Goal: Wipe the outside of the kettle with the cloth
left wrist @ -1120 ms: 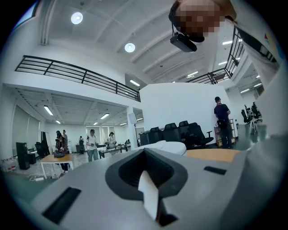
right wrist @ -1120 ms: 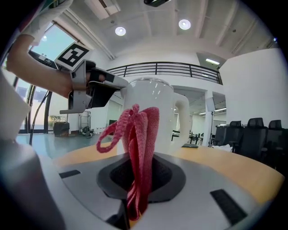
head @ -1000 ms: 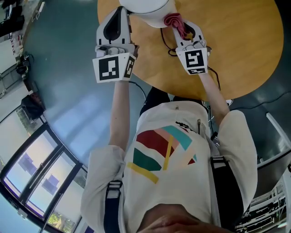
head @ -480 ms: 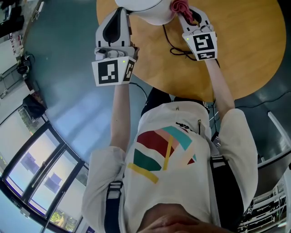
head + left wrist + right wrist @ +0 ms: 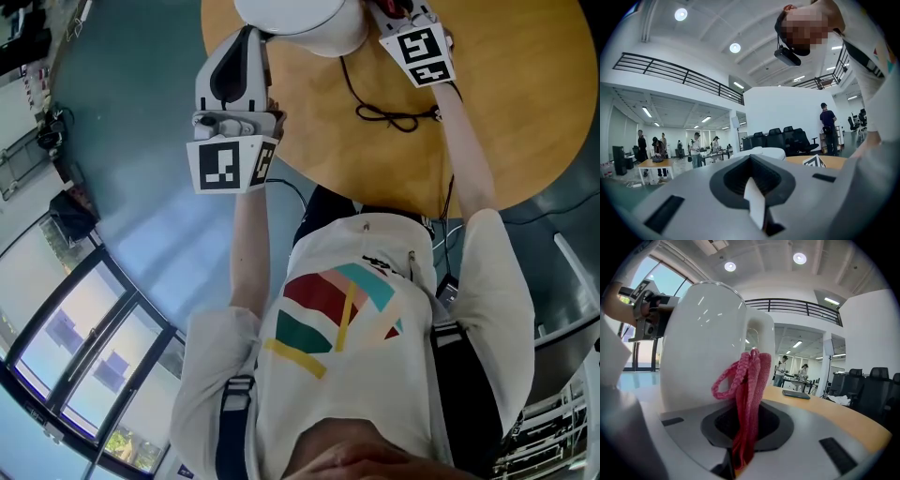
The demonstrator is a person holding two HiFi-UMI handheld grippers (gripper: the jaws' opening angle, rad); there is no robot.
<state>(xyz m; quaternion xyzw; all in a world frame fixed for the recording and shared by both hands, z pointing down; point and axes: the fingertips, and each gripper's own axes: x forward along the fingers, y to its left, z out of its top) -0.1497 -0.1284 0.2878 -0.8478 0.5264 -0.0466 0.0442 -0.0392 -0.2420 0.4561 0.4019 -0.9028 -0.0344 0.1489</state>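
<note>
- Left tool (image 5: 756, 205): smooth grey plastic, jaws together on nothing, just left of the kettle.
- Kettle (image 5: 701, 341): glossy, white and rounded, on the far side of the round wooden worktop (image 5: 511, 112); its far part is cut off in the head view.
- Right tool (image 5: 739, 460): clamped on a pink-red knitted cloth (image 5: 751, 390) beside the kettle's handle; whether they touch is unclear.

Black cable (image 5: 384, 114) on round table (image 5: 525, 94)

Kettle (image 5: 300, 23) flanked on the bench (image 5: 506, 122).
Left gripper (image 5: 251, 37) jaws just beside it; right gripper (image 5: 399, 11) jaws opposite, with red cloth (image 5: 384, 7).
</note>
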